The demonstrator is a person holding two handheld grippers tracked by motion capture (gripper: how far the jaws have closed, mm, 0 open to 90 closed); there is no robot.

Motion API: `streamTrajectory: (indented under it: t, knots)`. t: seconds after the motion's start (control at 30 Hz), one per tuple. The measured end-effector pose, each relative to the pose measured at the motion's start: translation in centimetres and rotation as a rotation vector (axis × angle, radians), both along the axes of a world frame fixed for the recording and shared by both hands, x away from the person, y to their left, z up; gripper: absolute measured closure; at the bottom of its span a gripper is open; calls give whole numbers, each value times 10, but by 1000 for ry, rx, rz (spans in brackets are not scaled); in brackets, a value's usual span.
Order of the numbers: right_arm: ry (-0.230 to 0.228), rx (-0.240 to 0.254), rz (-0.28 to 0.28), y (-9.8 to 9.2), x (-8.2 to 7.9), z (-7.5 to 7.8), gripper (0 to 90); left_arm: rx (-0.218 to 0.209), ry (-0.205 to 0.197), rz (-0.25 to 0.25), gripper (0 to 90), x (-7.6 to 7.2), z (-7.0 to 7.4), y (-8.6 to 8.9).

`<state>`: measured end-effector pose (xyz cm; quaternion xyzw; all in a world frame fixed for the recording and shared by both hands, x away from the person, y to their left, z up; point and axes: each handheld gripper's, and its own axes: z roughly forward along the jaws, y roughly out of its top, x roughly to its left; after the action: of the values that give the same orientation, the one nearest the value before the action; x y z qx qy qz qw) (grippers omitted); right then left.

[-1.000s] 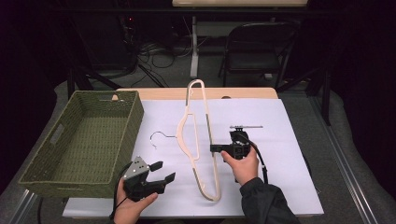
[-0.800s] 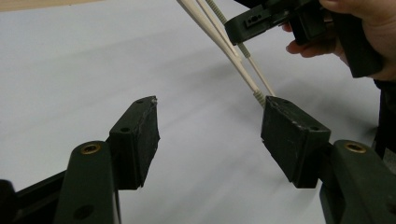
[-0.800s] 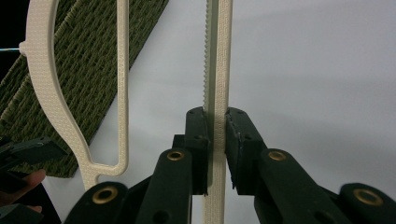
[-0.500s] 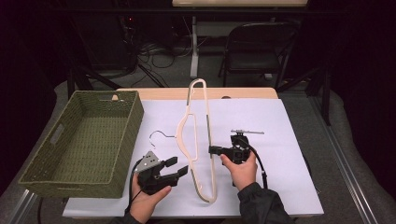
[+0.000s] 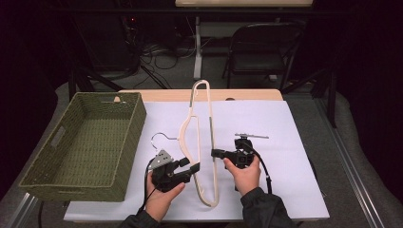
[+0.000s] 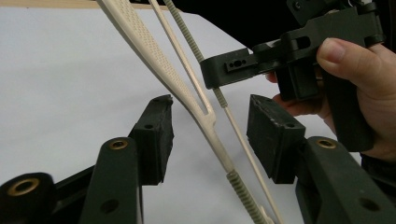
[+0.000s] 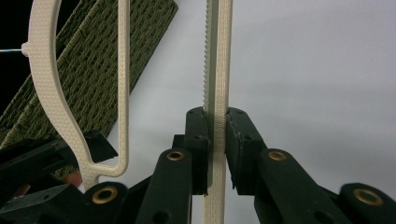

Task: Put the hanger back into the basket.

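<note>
A cream plastic hanger (image 5: 211, 128) with a metal hook (image 5: 161, 137) lies lengthwise on the white sheet. My right gripper (image 5: 216, 153) is shut on its straight ribbed bar (image 7: 217, 56); in the right gripper view the jaws (image 7: 215, 122) clamp the bar from both sides. My left gripper (image 5: 192, 167) sits just left of the hanger, low on the sheet. Its jaws (image 6: 211, 119) stand open on either side of the hanger's textured arm (image 6: 159, 60) and bar, without touching them. The right gripper (image 6: 243, 65) shows close behind them.
A green woven basket (image 5: 135, 118) stands on the table's left side, close to the left hand. The white sheet (image 5: 285, 133) covers most of the table. A black folding chair (image 5: 261, 52) and cables sit on the floor beyond the far edge.
My left gripper has moved right, from beside the basket up to the hanger, and its open jaws now straddle the arm. The right gripper has shifted slightly down along the bar.
</note>
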<state>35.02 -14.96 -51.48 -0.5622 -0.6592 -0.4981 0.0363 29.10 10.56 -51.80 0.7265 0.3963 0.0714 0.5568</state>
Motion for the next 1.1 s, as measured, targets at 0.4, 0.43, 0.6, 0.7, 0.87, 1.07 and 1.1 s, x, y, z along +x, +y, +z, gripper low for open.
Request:
streamTrajectory:
  t: [0.4, 0.43, 0.6, 0.7, 0.87, 1.07, 1.1]
  knots:
    - [-6, 30, -9, 0, -3, -4, 799, -3, 28, 26, 659, 3, -7, -13]
    - [-10, 36, -9, 0, -3, -4, 799, -3, 34, 28, 667, 2, -8, -13]
    - [-8, 44, -11, 1, -4, -6, 799, -8, 37, 35, 701, 2, -9, -14]
    - [-13, 43, -11, 1, -4, -6, 799, -12, 44, 37, 730, 3, -10, -15]
    - [-11, 56, -8, 3, -5, -6, 798, -24, 85, 50, 782, 4, -11, -15]
    - [-8, 66, -11, 3, -6, -9, 798, -62, 120, 60, 804, 4, -11, -14]
    - [-8, 66, -11, 3, -6, -9, 798, -68, 127, 64, 804, 4, -11, -14]
